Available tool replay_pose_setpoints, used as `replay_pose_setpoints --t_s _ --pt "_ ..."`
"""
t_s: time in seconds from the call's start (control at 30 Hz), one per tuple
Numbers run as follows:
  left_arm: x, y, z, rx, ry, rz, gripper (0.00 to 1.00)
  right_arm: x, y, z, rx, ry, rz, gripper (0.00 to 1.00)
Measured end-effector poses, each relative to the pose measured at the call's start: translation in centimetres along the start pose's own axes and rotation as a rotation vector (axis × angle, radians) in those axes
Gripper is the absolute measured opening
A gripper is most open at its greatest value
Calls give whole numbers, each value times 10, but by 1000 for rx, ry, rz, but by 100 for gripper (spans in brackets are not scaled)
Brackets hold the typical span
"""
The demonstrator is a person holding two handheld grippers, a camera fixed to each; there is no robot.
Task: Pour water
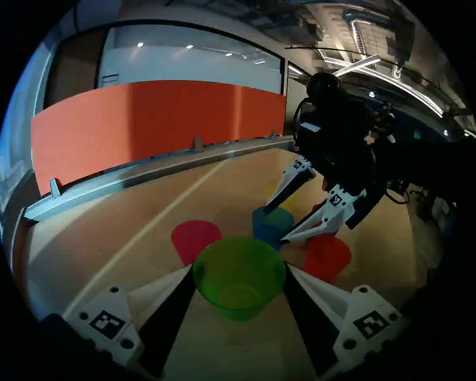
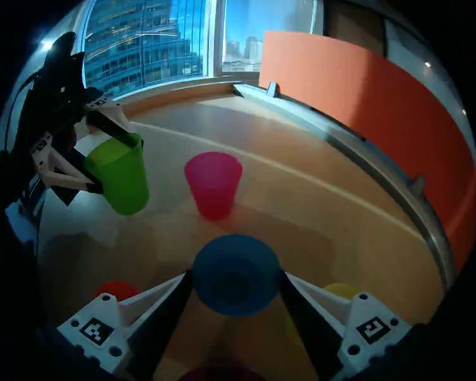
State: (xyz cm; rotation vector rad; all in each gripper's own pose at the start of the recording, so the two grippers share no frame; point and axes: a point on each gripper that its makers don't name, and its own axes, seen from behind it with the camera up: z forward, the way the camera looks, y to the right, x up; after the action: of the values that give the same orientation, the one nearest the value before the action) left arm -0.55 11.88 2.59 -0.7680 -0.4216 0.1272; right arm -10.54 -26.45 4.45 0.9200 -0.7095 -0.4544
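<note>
Green cup [image 1: 238,282] is sitting right between the fingers of my left gripper [image 1: 239,270], mouth facing the camera so I'm looking down into it. Both fingers are pressed against its sides, spread just as wide as the cup. In the right gripper view you can see that same cup [image 2: 120,174] pinched from both sides, close to upright, up beside the pink cup [image 2: 212,184].

My right gripper [image 2: 235,274] is doing the same thing with the blue cup [image 2: 235,282]: one finger on each side, clamped at cup width, and I'm looking into it too. In the left gripper view the blue cup [image 1: 271,223] sits just behind the green one, with the right gripper's fingers on either side of it.

Honestly can't tell if there's water in either cup.

Also on the wooden table [image 1: 174,190]: the pink cup, an orange-red cup [image 1: 327,257], and a yellow cup [image 2: 343,291] near my right finger.
</note>
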Motion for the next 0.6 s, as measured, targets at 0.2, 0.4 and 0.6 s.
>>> replay_pose_setpoints --t_s 0.2,0.4,0.6 --pt "1 2 -1 -1 -1 2 89 0 0 0 0 8 5 93" --pt "3 2 -2 1 2 0 89 2 -2 -5 -7 45 20 92" --pt "10 5 -5 7 13 6 89 15 -3 -26 -23 113 38 92"
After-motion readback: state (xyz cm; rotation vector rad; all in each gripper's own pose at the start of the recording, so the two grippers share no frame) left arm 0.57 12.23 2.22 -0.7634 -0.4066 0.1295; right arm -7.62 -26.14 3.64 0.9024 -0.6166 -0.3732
